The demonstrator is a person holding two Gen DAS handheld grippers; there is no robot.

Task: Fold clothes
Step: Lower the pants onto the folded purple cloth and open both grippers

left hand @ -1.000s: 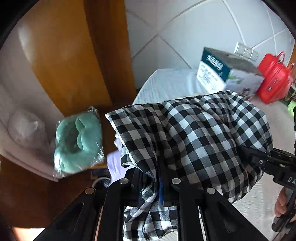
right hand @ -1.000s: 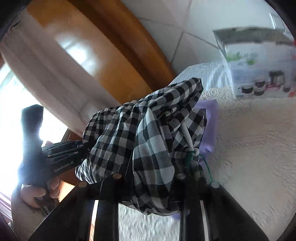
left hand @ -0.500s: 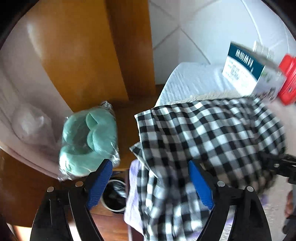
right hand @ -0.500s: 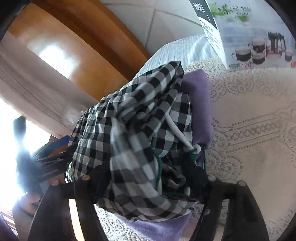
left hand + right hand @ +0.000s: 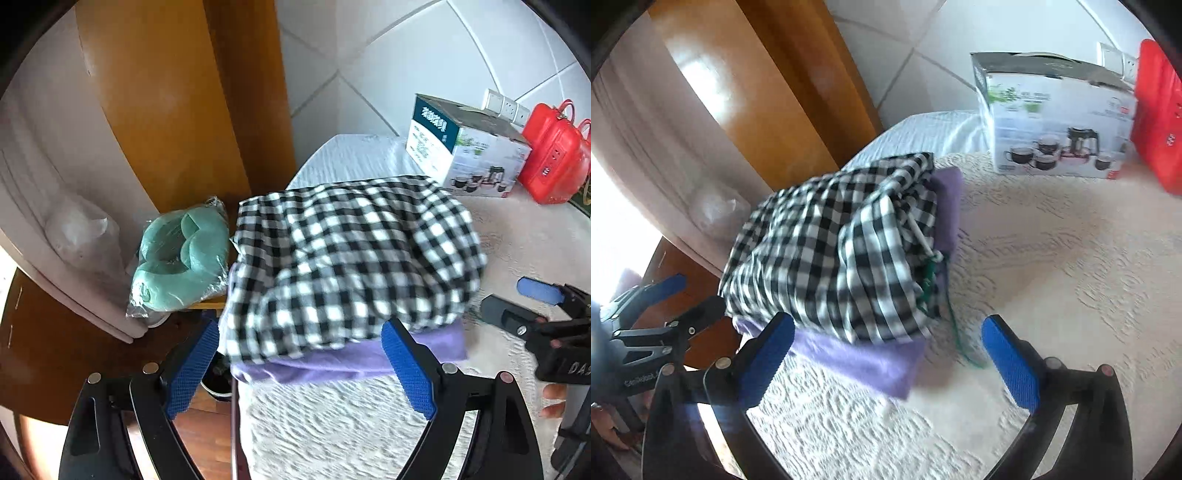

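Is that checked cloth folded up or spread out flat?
Folded. The checked cloth sits as a compact, rather puffy bundle on a folded purple cloth near the table's corner, not laid flat.

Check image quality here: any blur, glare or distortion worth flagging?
Left wrist view: fisheye bends the door frame; the checked cloth is slightly motion-blurred. Right wrist view: blown-out window glare at the left edge, and the red case is smeared.

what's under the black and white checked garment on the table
A folded purple cloth lies under the checked garment, its edges sticking out on the lace tablecloth. Its covered middle cannot be seen.
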